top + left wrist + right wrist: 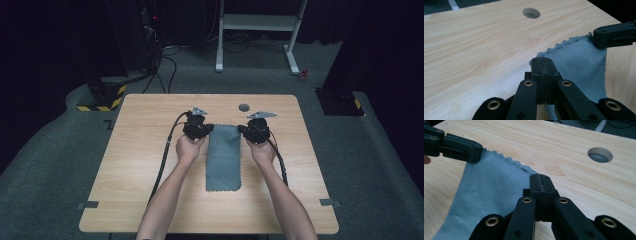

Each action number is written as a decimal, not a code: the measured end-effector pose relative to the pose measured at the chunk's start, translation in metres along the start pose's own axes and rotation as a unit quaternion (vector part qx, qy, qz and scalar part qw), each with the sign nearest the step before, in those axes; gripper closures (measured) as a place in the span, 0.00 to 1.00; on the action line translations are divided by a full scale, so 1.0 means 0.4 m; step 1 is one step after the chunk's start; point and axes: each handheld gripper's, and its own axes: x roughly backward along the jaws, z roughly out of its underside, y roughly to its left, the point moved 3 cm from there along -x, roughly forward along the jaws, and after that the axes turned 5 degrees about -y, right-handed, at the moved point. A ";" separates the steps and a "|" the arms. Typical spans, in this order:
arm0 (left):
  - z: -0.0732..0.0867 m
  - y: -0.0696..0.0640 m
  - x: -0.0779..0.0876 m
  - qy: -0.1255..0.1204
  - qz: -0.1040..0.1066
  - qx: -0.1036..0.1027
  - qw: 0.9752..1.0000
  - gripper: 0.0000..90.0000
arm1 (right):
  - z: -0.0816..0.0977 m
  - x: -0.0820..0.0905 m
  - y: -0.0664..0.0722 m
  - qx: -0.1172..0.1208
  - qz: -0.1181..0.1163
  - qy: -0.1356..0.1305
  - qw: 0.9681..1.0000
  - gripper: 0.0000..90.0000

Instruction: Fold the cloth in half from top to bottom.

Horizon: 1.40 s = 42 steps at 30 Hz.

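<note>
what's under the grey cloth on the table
The wooden table lies under the grey cloth. The left gripper and right gripper pinch its far corners, raising that edge slightly. Whether anything lies beneath the flat part is hidden by the cloth.

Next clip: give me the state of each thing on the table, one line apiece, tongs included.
Grey textured cloth with scalloped edges: far end pinched at both corners and lifted, near end lying on the table.
Left tongs: shut on the cloth's far left corner.
Right tongs: shut on the far right corner.
Light wooden table: round hole open.
</note>
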 end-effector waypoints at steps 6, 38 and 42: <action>0.035 -0.011 0.016 0.010 0.017 -0.019 1.000 0.99 | 0.032 0.015 0.025 0.022 -0.018 0.008 1.000 1.00; 0.198 -0.089 0.055 0.040 0.047 -0.047 0.997 0.99 | 0.180 0.076 0.081 0.040 -0.064 0.035 0.997 1.00; 0.205 -0.100 0.059 0.046 0.047 -0.064 0.996 0.99 | 0.186 0.078 0.087 0.047 -0.068 0.036 0.996 1.00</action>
